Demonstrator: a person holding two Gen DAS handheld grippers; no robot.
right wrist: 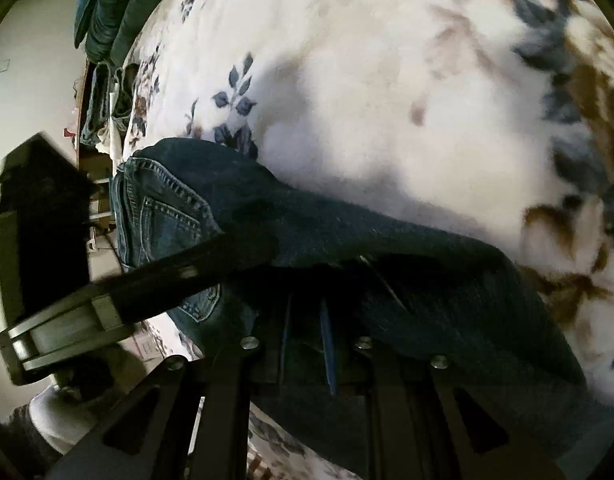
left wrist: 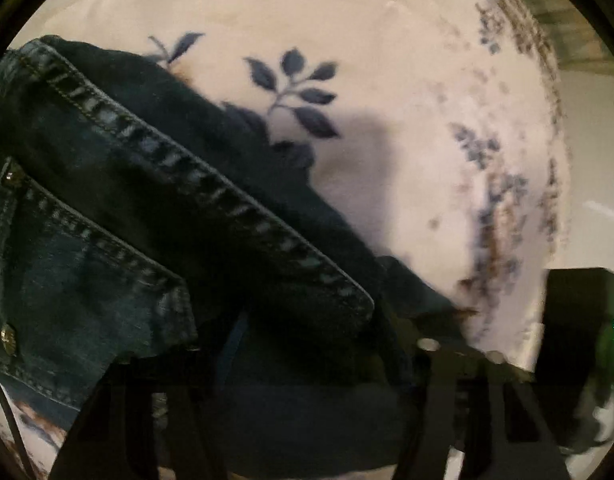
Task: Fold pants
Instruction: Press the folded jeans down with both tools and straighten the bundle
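We see the jeans (left wrist: 155, 216) lying on a white bedspread with blue and brown flowers (left wrist: 387, 80). In the left wrist view the dark denim fills the lower left of the frame, with a stitched seam running from the upper left down toward the centre bottom and a pocket corner with rivets near the left edge. Our left gripper (left wrist: 307, 332) sits at the bottom centre with denim bunched between and over its fingers; they look closed on the fabric, though blur and shadow hide the pads. At the right edge of that frame a black block with a green light (left wrist: 579, 328) is the other tool.

In the right wrist view the jeans (right wrist: 387, 248) stretch from the left centre, where a stitched pocket shows, down to the lower right. Our right gripper (right wrist: 307, 320) at the bottom centre has its fingers nearly together, pinching a fold of the denim. The left tool crosses the left side of this frame and covers part of the pocket area. At the upper left, more folded clothes (right wrist: 107, 8) lie at the bed's edge.
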